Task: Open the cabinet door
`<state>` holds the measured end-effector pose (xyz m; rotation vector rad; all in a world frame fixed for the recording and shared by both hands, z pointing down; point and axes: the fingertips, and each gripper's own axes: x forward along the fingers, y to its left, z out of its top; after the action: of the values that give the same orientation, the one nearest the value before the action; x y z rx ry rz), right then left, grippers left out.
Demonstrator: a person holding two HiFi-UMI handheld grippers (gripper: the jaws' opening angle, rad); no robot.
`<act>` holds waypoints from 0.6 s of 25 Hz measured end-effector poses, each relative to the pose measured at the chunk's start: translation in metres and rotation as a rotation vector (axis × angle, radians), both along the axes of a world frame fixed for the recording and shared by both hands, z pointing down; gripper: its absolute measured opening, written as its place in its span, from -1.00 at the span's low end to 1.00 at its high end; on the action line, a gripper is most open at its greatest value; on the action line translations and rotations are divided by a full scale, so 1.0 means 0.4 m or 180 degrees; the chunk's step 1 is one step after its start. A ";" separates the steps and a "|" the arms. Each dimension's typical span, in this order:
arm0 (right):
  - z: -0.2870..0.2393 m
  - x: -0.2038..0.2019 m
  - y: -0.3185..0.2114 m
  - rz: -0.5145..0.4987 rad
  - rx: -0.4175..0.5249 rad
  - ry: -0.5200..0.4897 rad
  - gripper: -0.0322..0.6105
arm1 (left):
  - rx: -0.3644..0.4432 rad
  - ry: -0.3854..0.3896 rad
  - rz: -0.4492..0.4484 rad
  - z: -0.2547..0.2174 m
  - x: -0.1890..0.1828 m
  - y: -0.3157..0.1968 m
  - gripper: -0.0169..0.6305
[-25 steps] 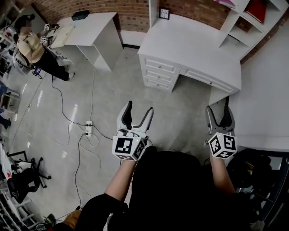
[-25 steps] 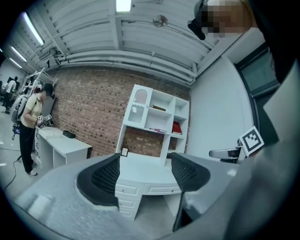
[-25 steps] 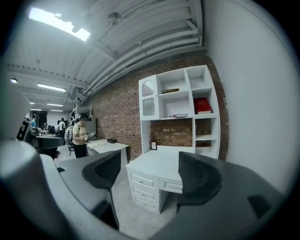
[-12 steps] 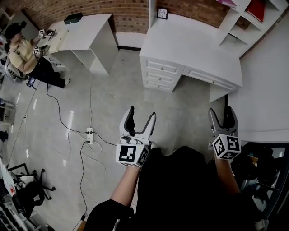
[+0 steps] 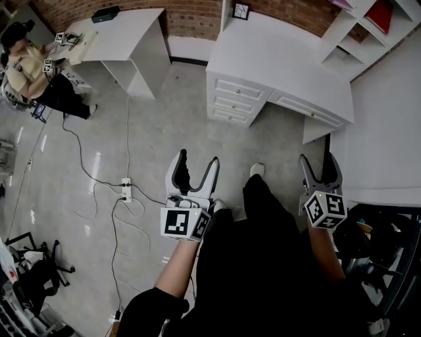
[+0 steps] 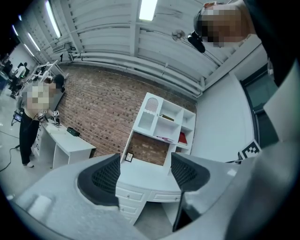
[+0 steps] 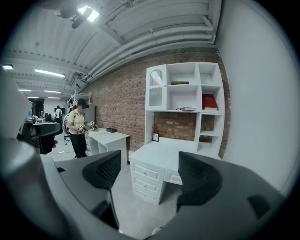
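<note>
Brick wall (image 5: 191,20) closes the far side of the room, with grey floor (image 5: 164,125) in front of it. A white desk (image 5: 283,59) with drawers stands against the wall at far right. On it rises a white shelf unit (image 7: 185,93), and the cabinet door (image 7: 156,89), with an arched pane, fills the unit's upper left compartment and looks shut. A red book (image 7: 209,101) lies on a right-hand shelf, and a small frame (image 7: 155,137) stands on the desk; its face is too small to read. The only print that can be made out is the black-and-white square markers on each gripper's cube.

The left gripper (image 5: 197,158) hangs over the floor with its jaws wide apart, and only the distant desk shows between them. The right gripper (image 5: 319,158) is spread about as wide and is likewise empty. Both are well apart from the desk and the door. A shoe (image 5: 257,170) shows between them.

At far left a second desk (image 5: 125,29) stands with another person (image 5: 33,66) beside it. A power strip (image 5: 125,187) and cables lie on the floor.
</note>
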<state>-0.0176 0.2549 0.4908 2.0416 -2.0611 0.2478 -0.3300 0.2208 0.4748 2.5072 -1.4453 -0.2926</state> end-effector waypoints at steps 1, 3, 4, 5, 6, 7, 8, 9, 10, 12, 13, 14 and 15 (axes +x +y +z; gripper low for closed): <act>0.001 -0.005 -0.006 -0.0013 -0.0003 0.0001 0.24 | 0.0005 -0.0024 -0.0009 0.001 -0.002 -0.002 0.06; 0.018 -0.007 -0.018 -0.0041 -0.0060 -0.0026 0.24 | 0.0003 -0.0078 -0.0025 0.002 0.002 -0.005 0.06; 0.032 -0.005 -0.024 -0.0056 -0.0107 -0.0051 0.24 | -0.0008 -0.0072 -0.0041 0.002 0.006 -0.006 0.06; 0.045 -0.003 -0.028 -0.0072 -0.0156 -0.0069 0.24 | -0.0025 -0.0050 -0.0057 0.002 0.010 -0.008 0.06; 0.056 -0.002 -0.033 -0.0090 -0.0199 -0.0080 0.24 | -0.0038 -0.0030 -0.0069 0.003 0.013 -0.009 0.06; 0.063 -0.004 -0.038 -0.0110 -0.0230 -0.0085 0.24 | -0.0044 -0.0022 -0.0074 0.003 0.015 -0.010 0.06; 0.065 -0.008 -0.045 -0.0132 -0.0249 -0.0088 0.24 | -0.0046 -0.0027 -0.0072 0.002 0.016 -0.012 0.06; 0.064 -0.013 -0.053 -0.0153 -0.0254 -0.0091 0.24 | -0.0048 -0.0036 -0.0063 0.002 0.017 -0.016 0.06; 0.062 -0.018 -0.062 -0.0168 -0.0246 -0.0092 0.24 | -0.0054 -0.0043 -0.0050 0.003 0.019 -0.021 0.06; 0.058 -0.021 -0.081 -0.0181 -0.0210 -0.0088 0.24 | -0.0074 -0.0052 -0.0022 0.005 0.029 -0.038 0.06; 0.061 -0.018 -0.090 -0.0183 -0.0199 -0.0087 0.24 | -0.0082 -0.0062 -0.0007 0.007 0.038 -0.048 0.06; 0.067 -0.013 -0.097 -0.0187 -0.0205 -0.0092 0.24 | -0.0089 -0.0070 0.0002 0.009 0.048 -0.058 0.06; 0.077 -0.007 -0.102 -0.0191 -0.0224 -0.0102 0.24 | -0.0094 -0.0075 0.0005 0.008 0.060 -0.068 0.06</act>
<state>-0.0202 0.2141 0.5216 1.9441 -2.0978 0.3396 -0.3062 0.1936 0.4782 2.4964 -1.4457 -0.2402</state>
